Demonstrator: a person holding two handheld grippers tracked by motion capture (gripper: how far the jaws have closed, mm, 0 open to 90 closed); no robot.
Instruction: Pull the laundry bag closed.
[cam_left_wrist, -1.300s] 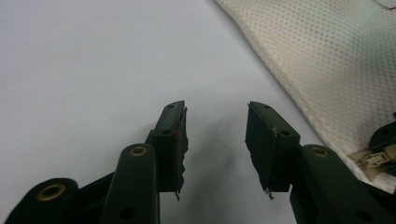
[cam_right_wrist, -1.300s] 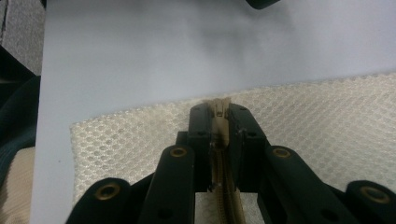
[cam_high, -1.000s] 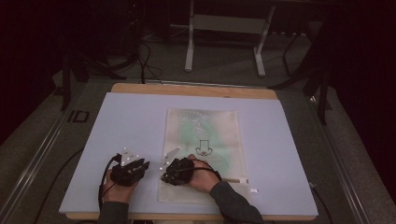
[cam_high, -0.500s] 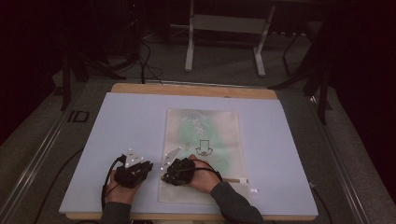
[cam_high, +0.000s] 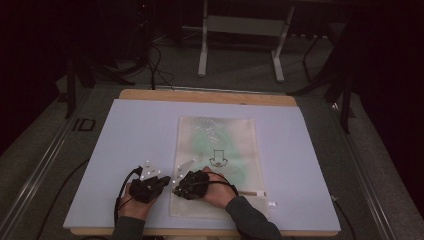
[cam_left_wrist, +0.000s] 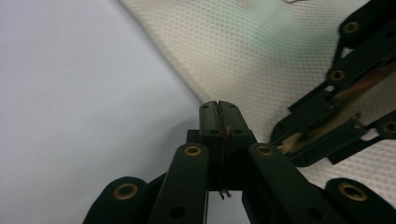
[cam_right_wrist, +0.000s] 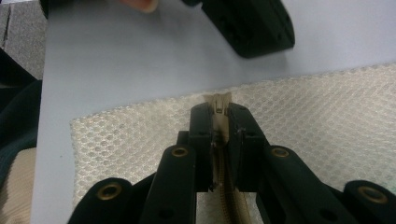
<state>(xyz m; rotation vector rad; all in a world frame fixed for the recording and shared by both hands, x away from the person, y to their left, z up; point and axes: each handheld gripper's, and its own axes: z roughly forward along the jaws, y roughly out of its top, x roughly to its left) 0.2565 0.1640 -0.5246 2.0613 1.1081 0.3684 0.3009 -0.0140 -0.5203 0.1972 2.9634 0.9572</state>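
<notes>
A cream mesh bag (cam_high: 220, 135) with green contents lies flat on the board. My right gripper (cam_high: 176, 186) rests on the bag's near left corner, shut on the beige zipper (cam_right_wrist: 224, 196), whose end pokes out past the gripper (cam_right_wrist: 218, 109). My left gripper (cam_high: 167, 181) sits just left of it on the board. Its jaws have just been closing and now meet at the bag's edge (cam_left_wrist: 261, 51). In the left gripper view, that gripper (cam_left_wrist: 218, 105) shows only a thin dark thread in the seam. Whether mesh is pinched there, I cannot tell.
The pale board (cam_high: 140, 130) covers a wooden table (cam_high: 205, 95). A small white tag (cam_high: 271, 203) lies near the bag's near right corner. Behind the table stand a metal frame (cam_high: 240, 25) and floor cables (cam_high: 155, 70). The other gripper's links (cam_left_wrist: 345, 107) cross the mesh.
My left gripper has edged right, toward the bag's left edge. The right gripper and the bag have stayed put.
</notes>
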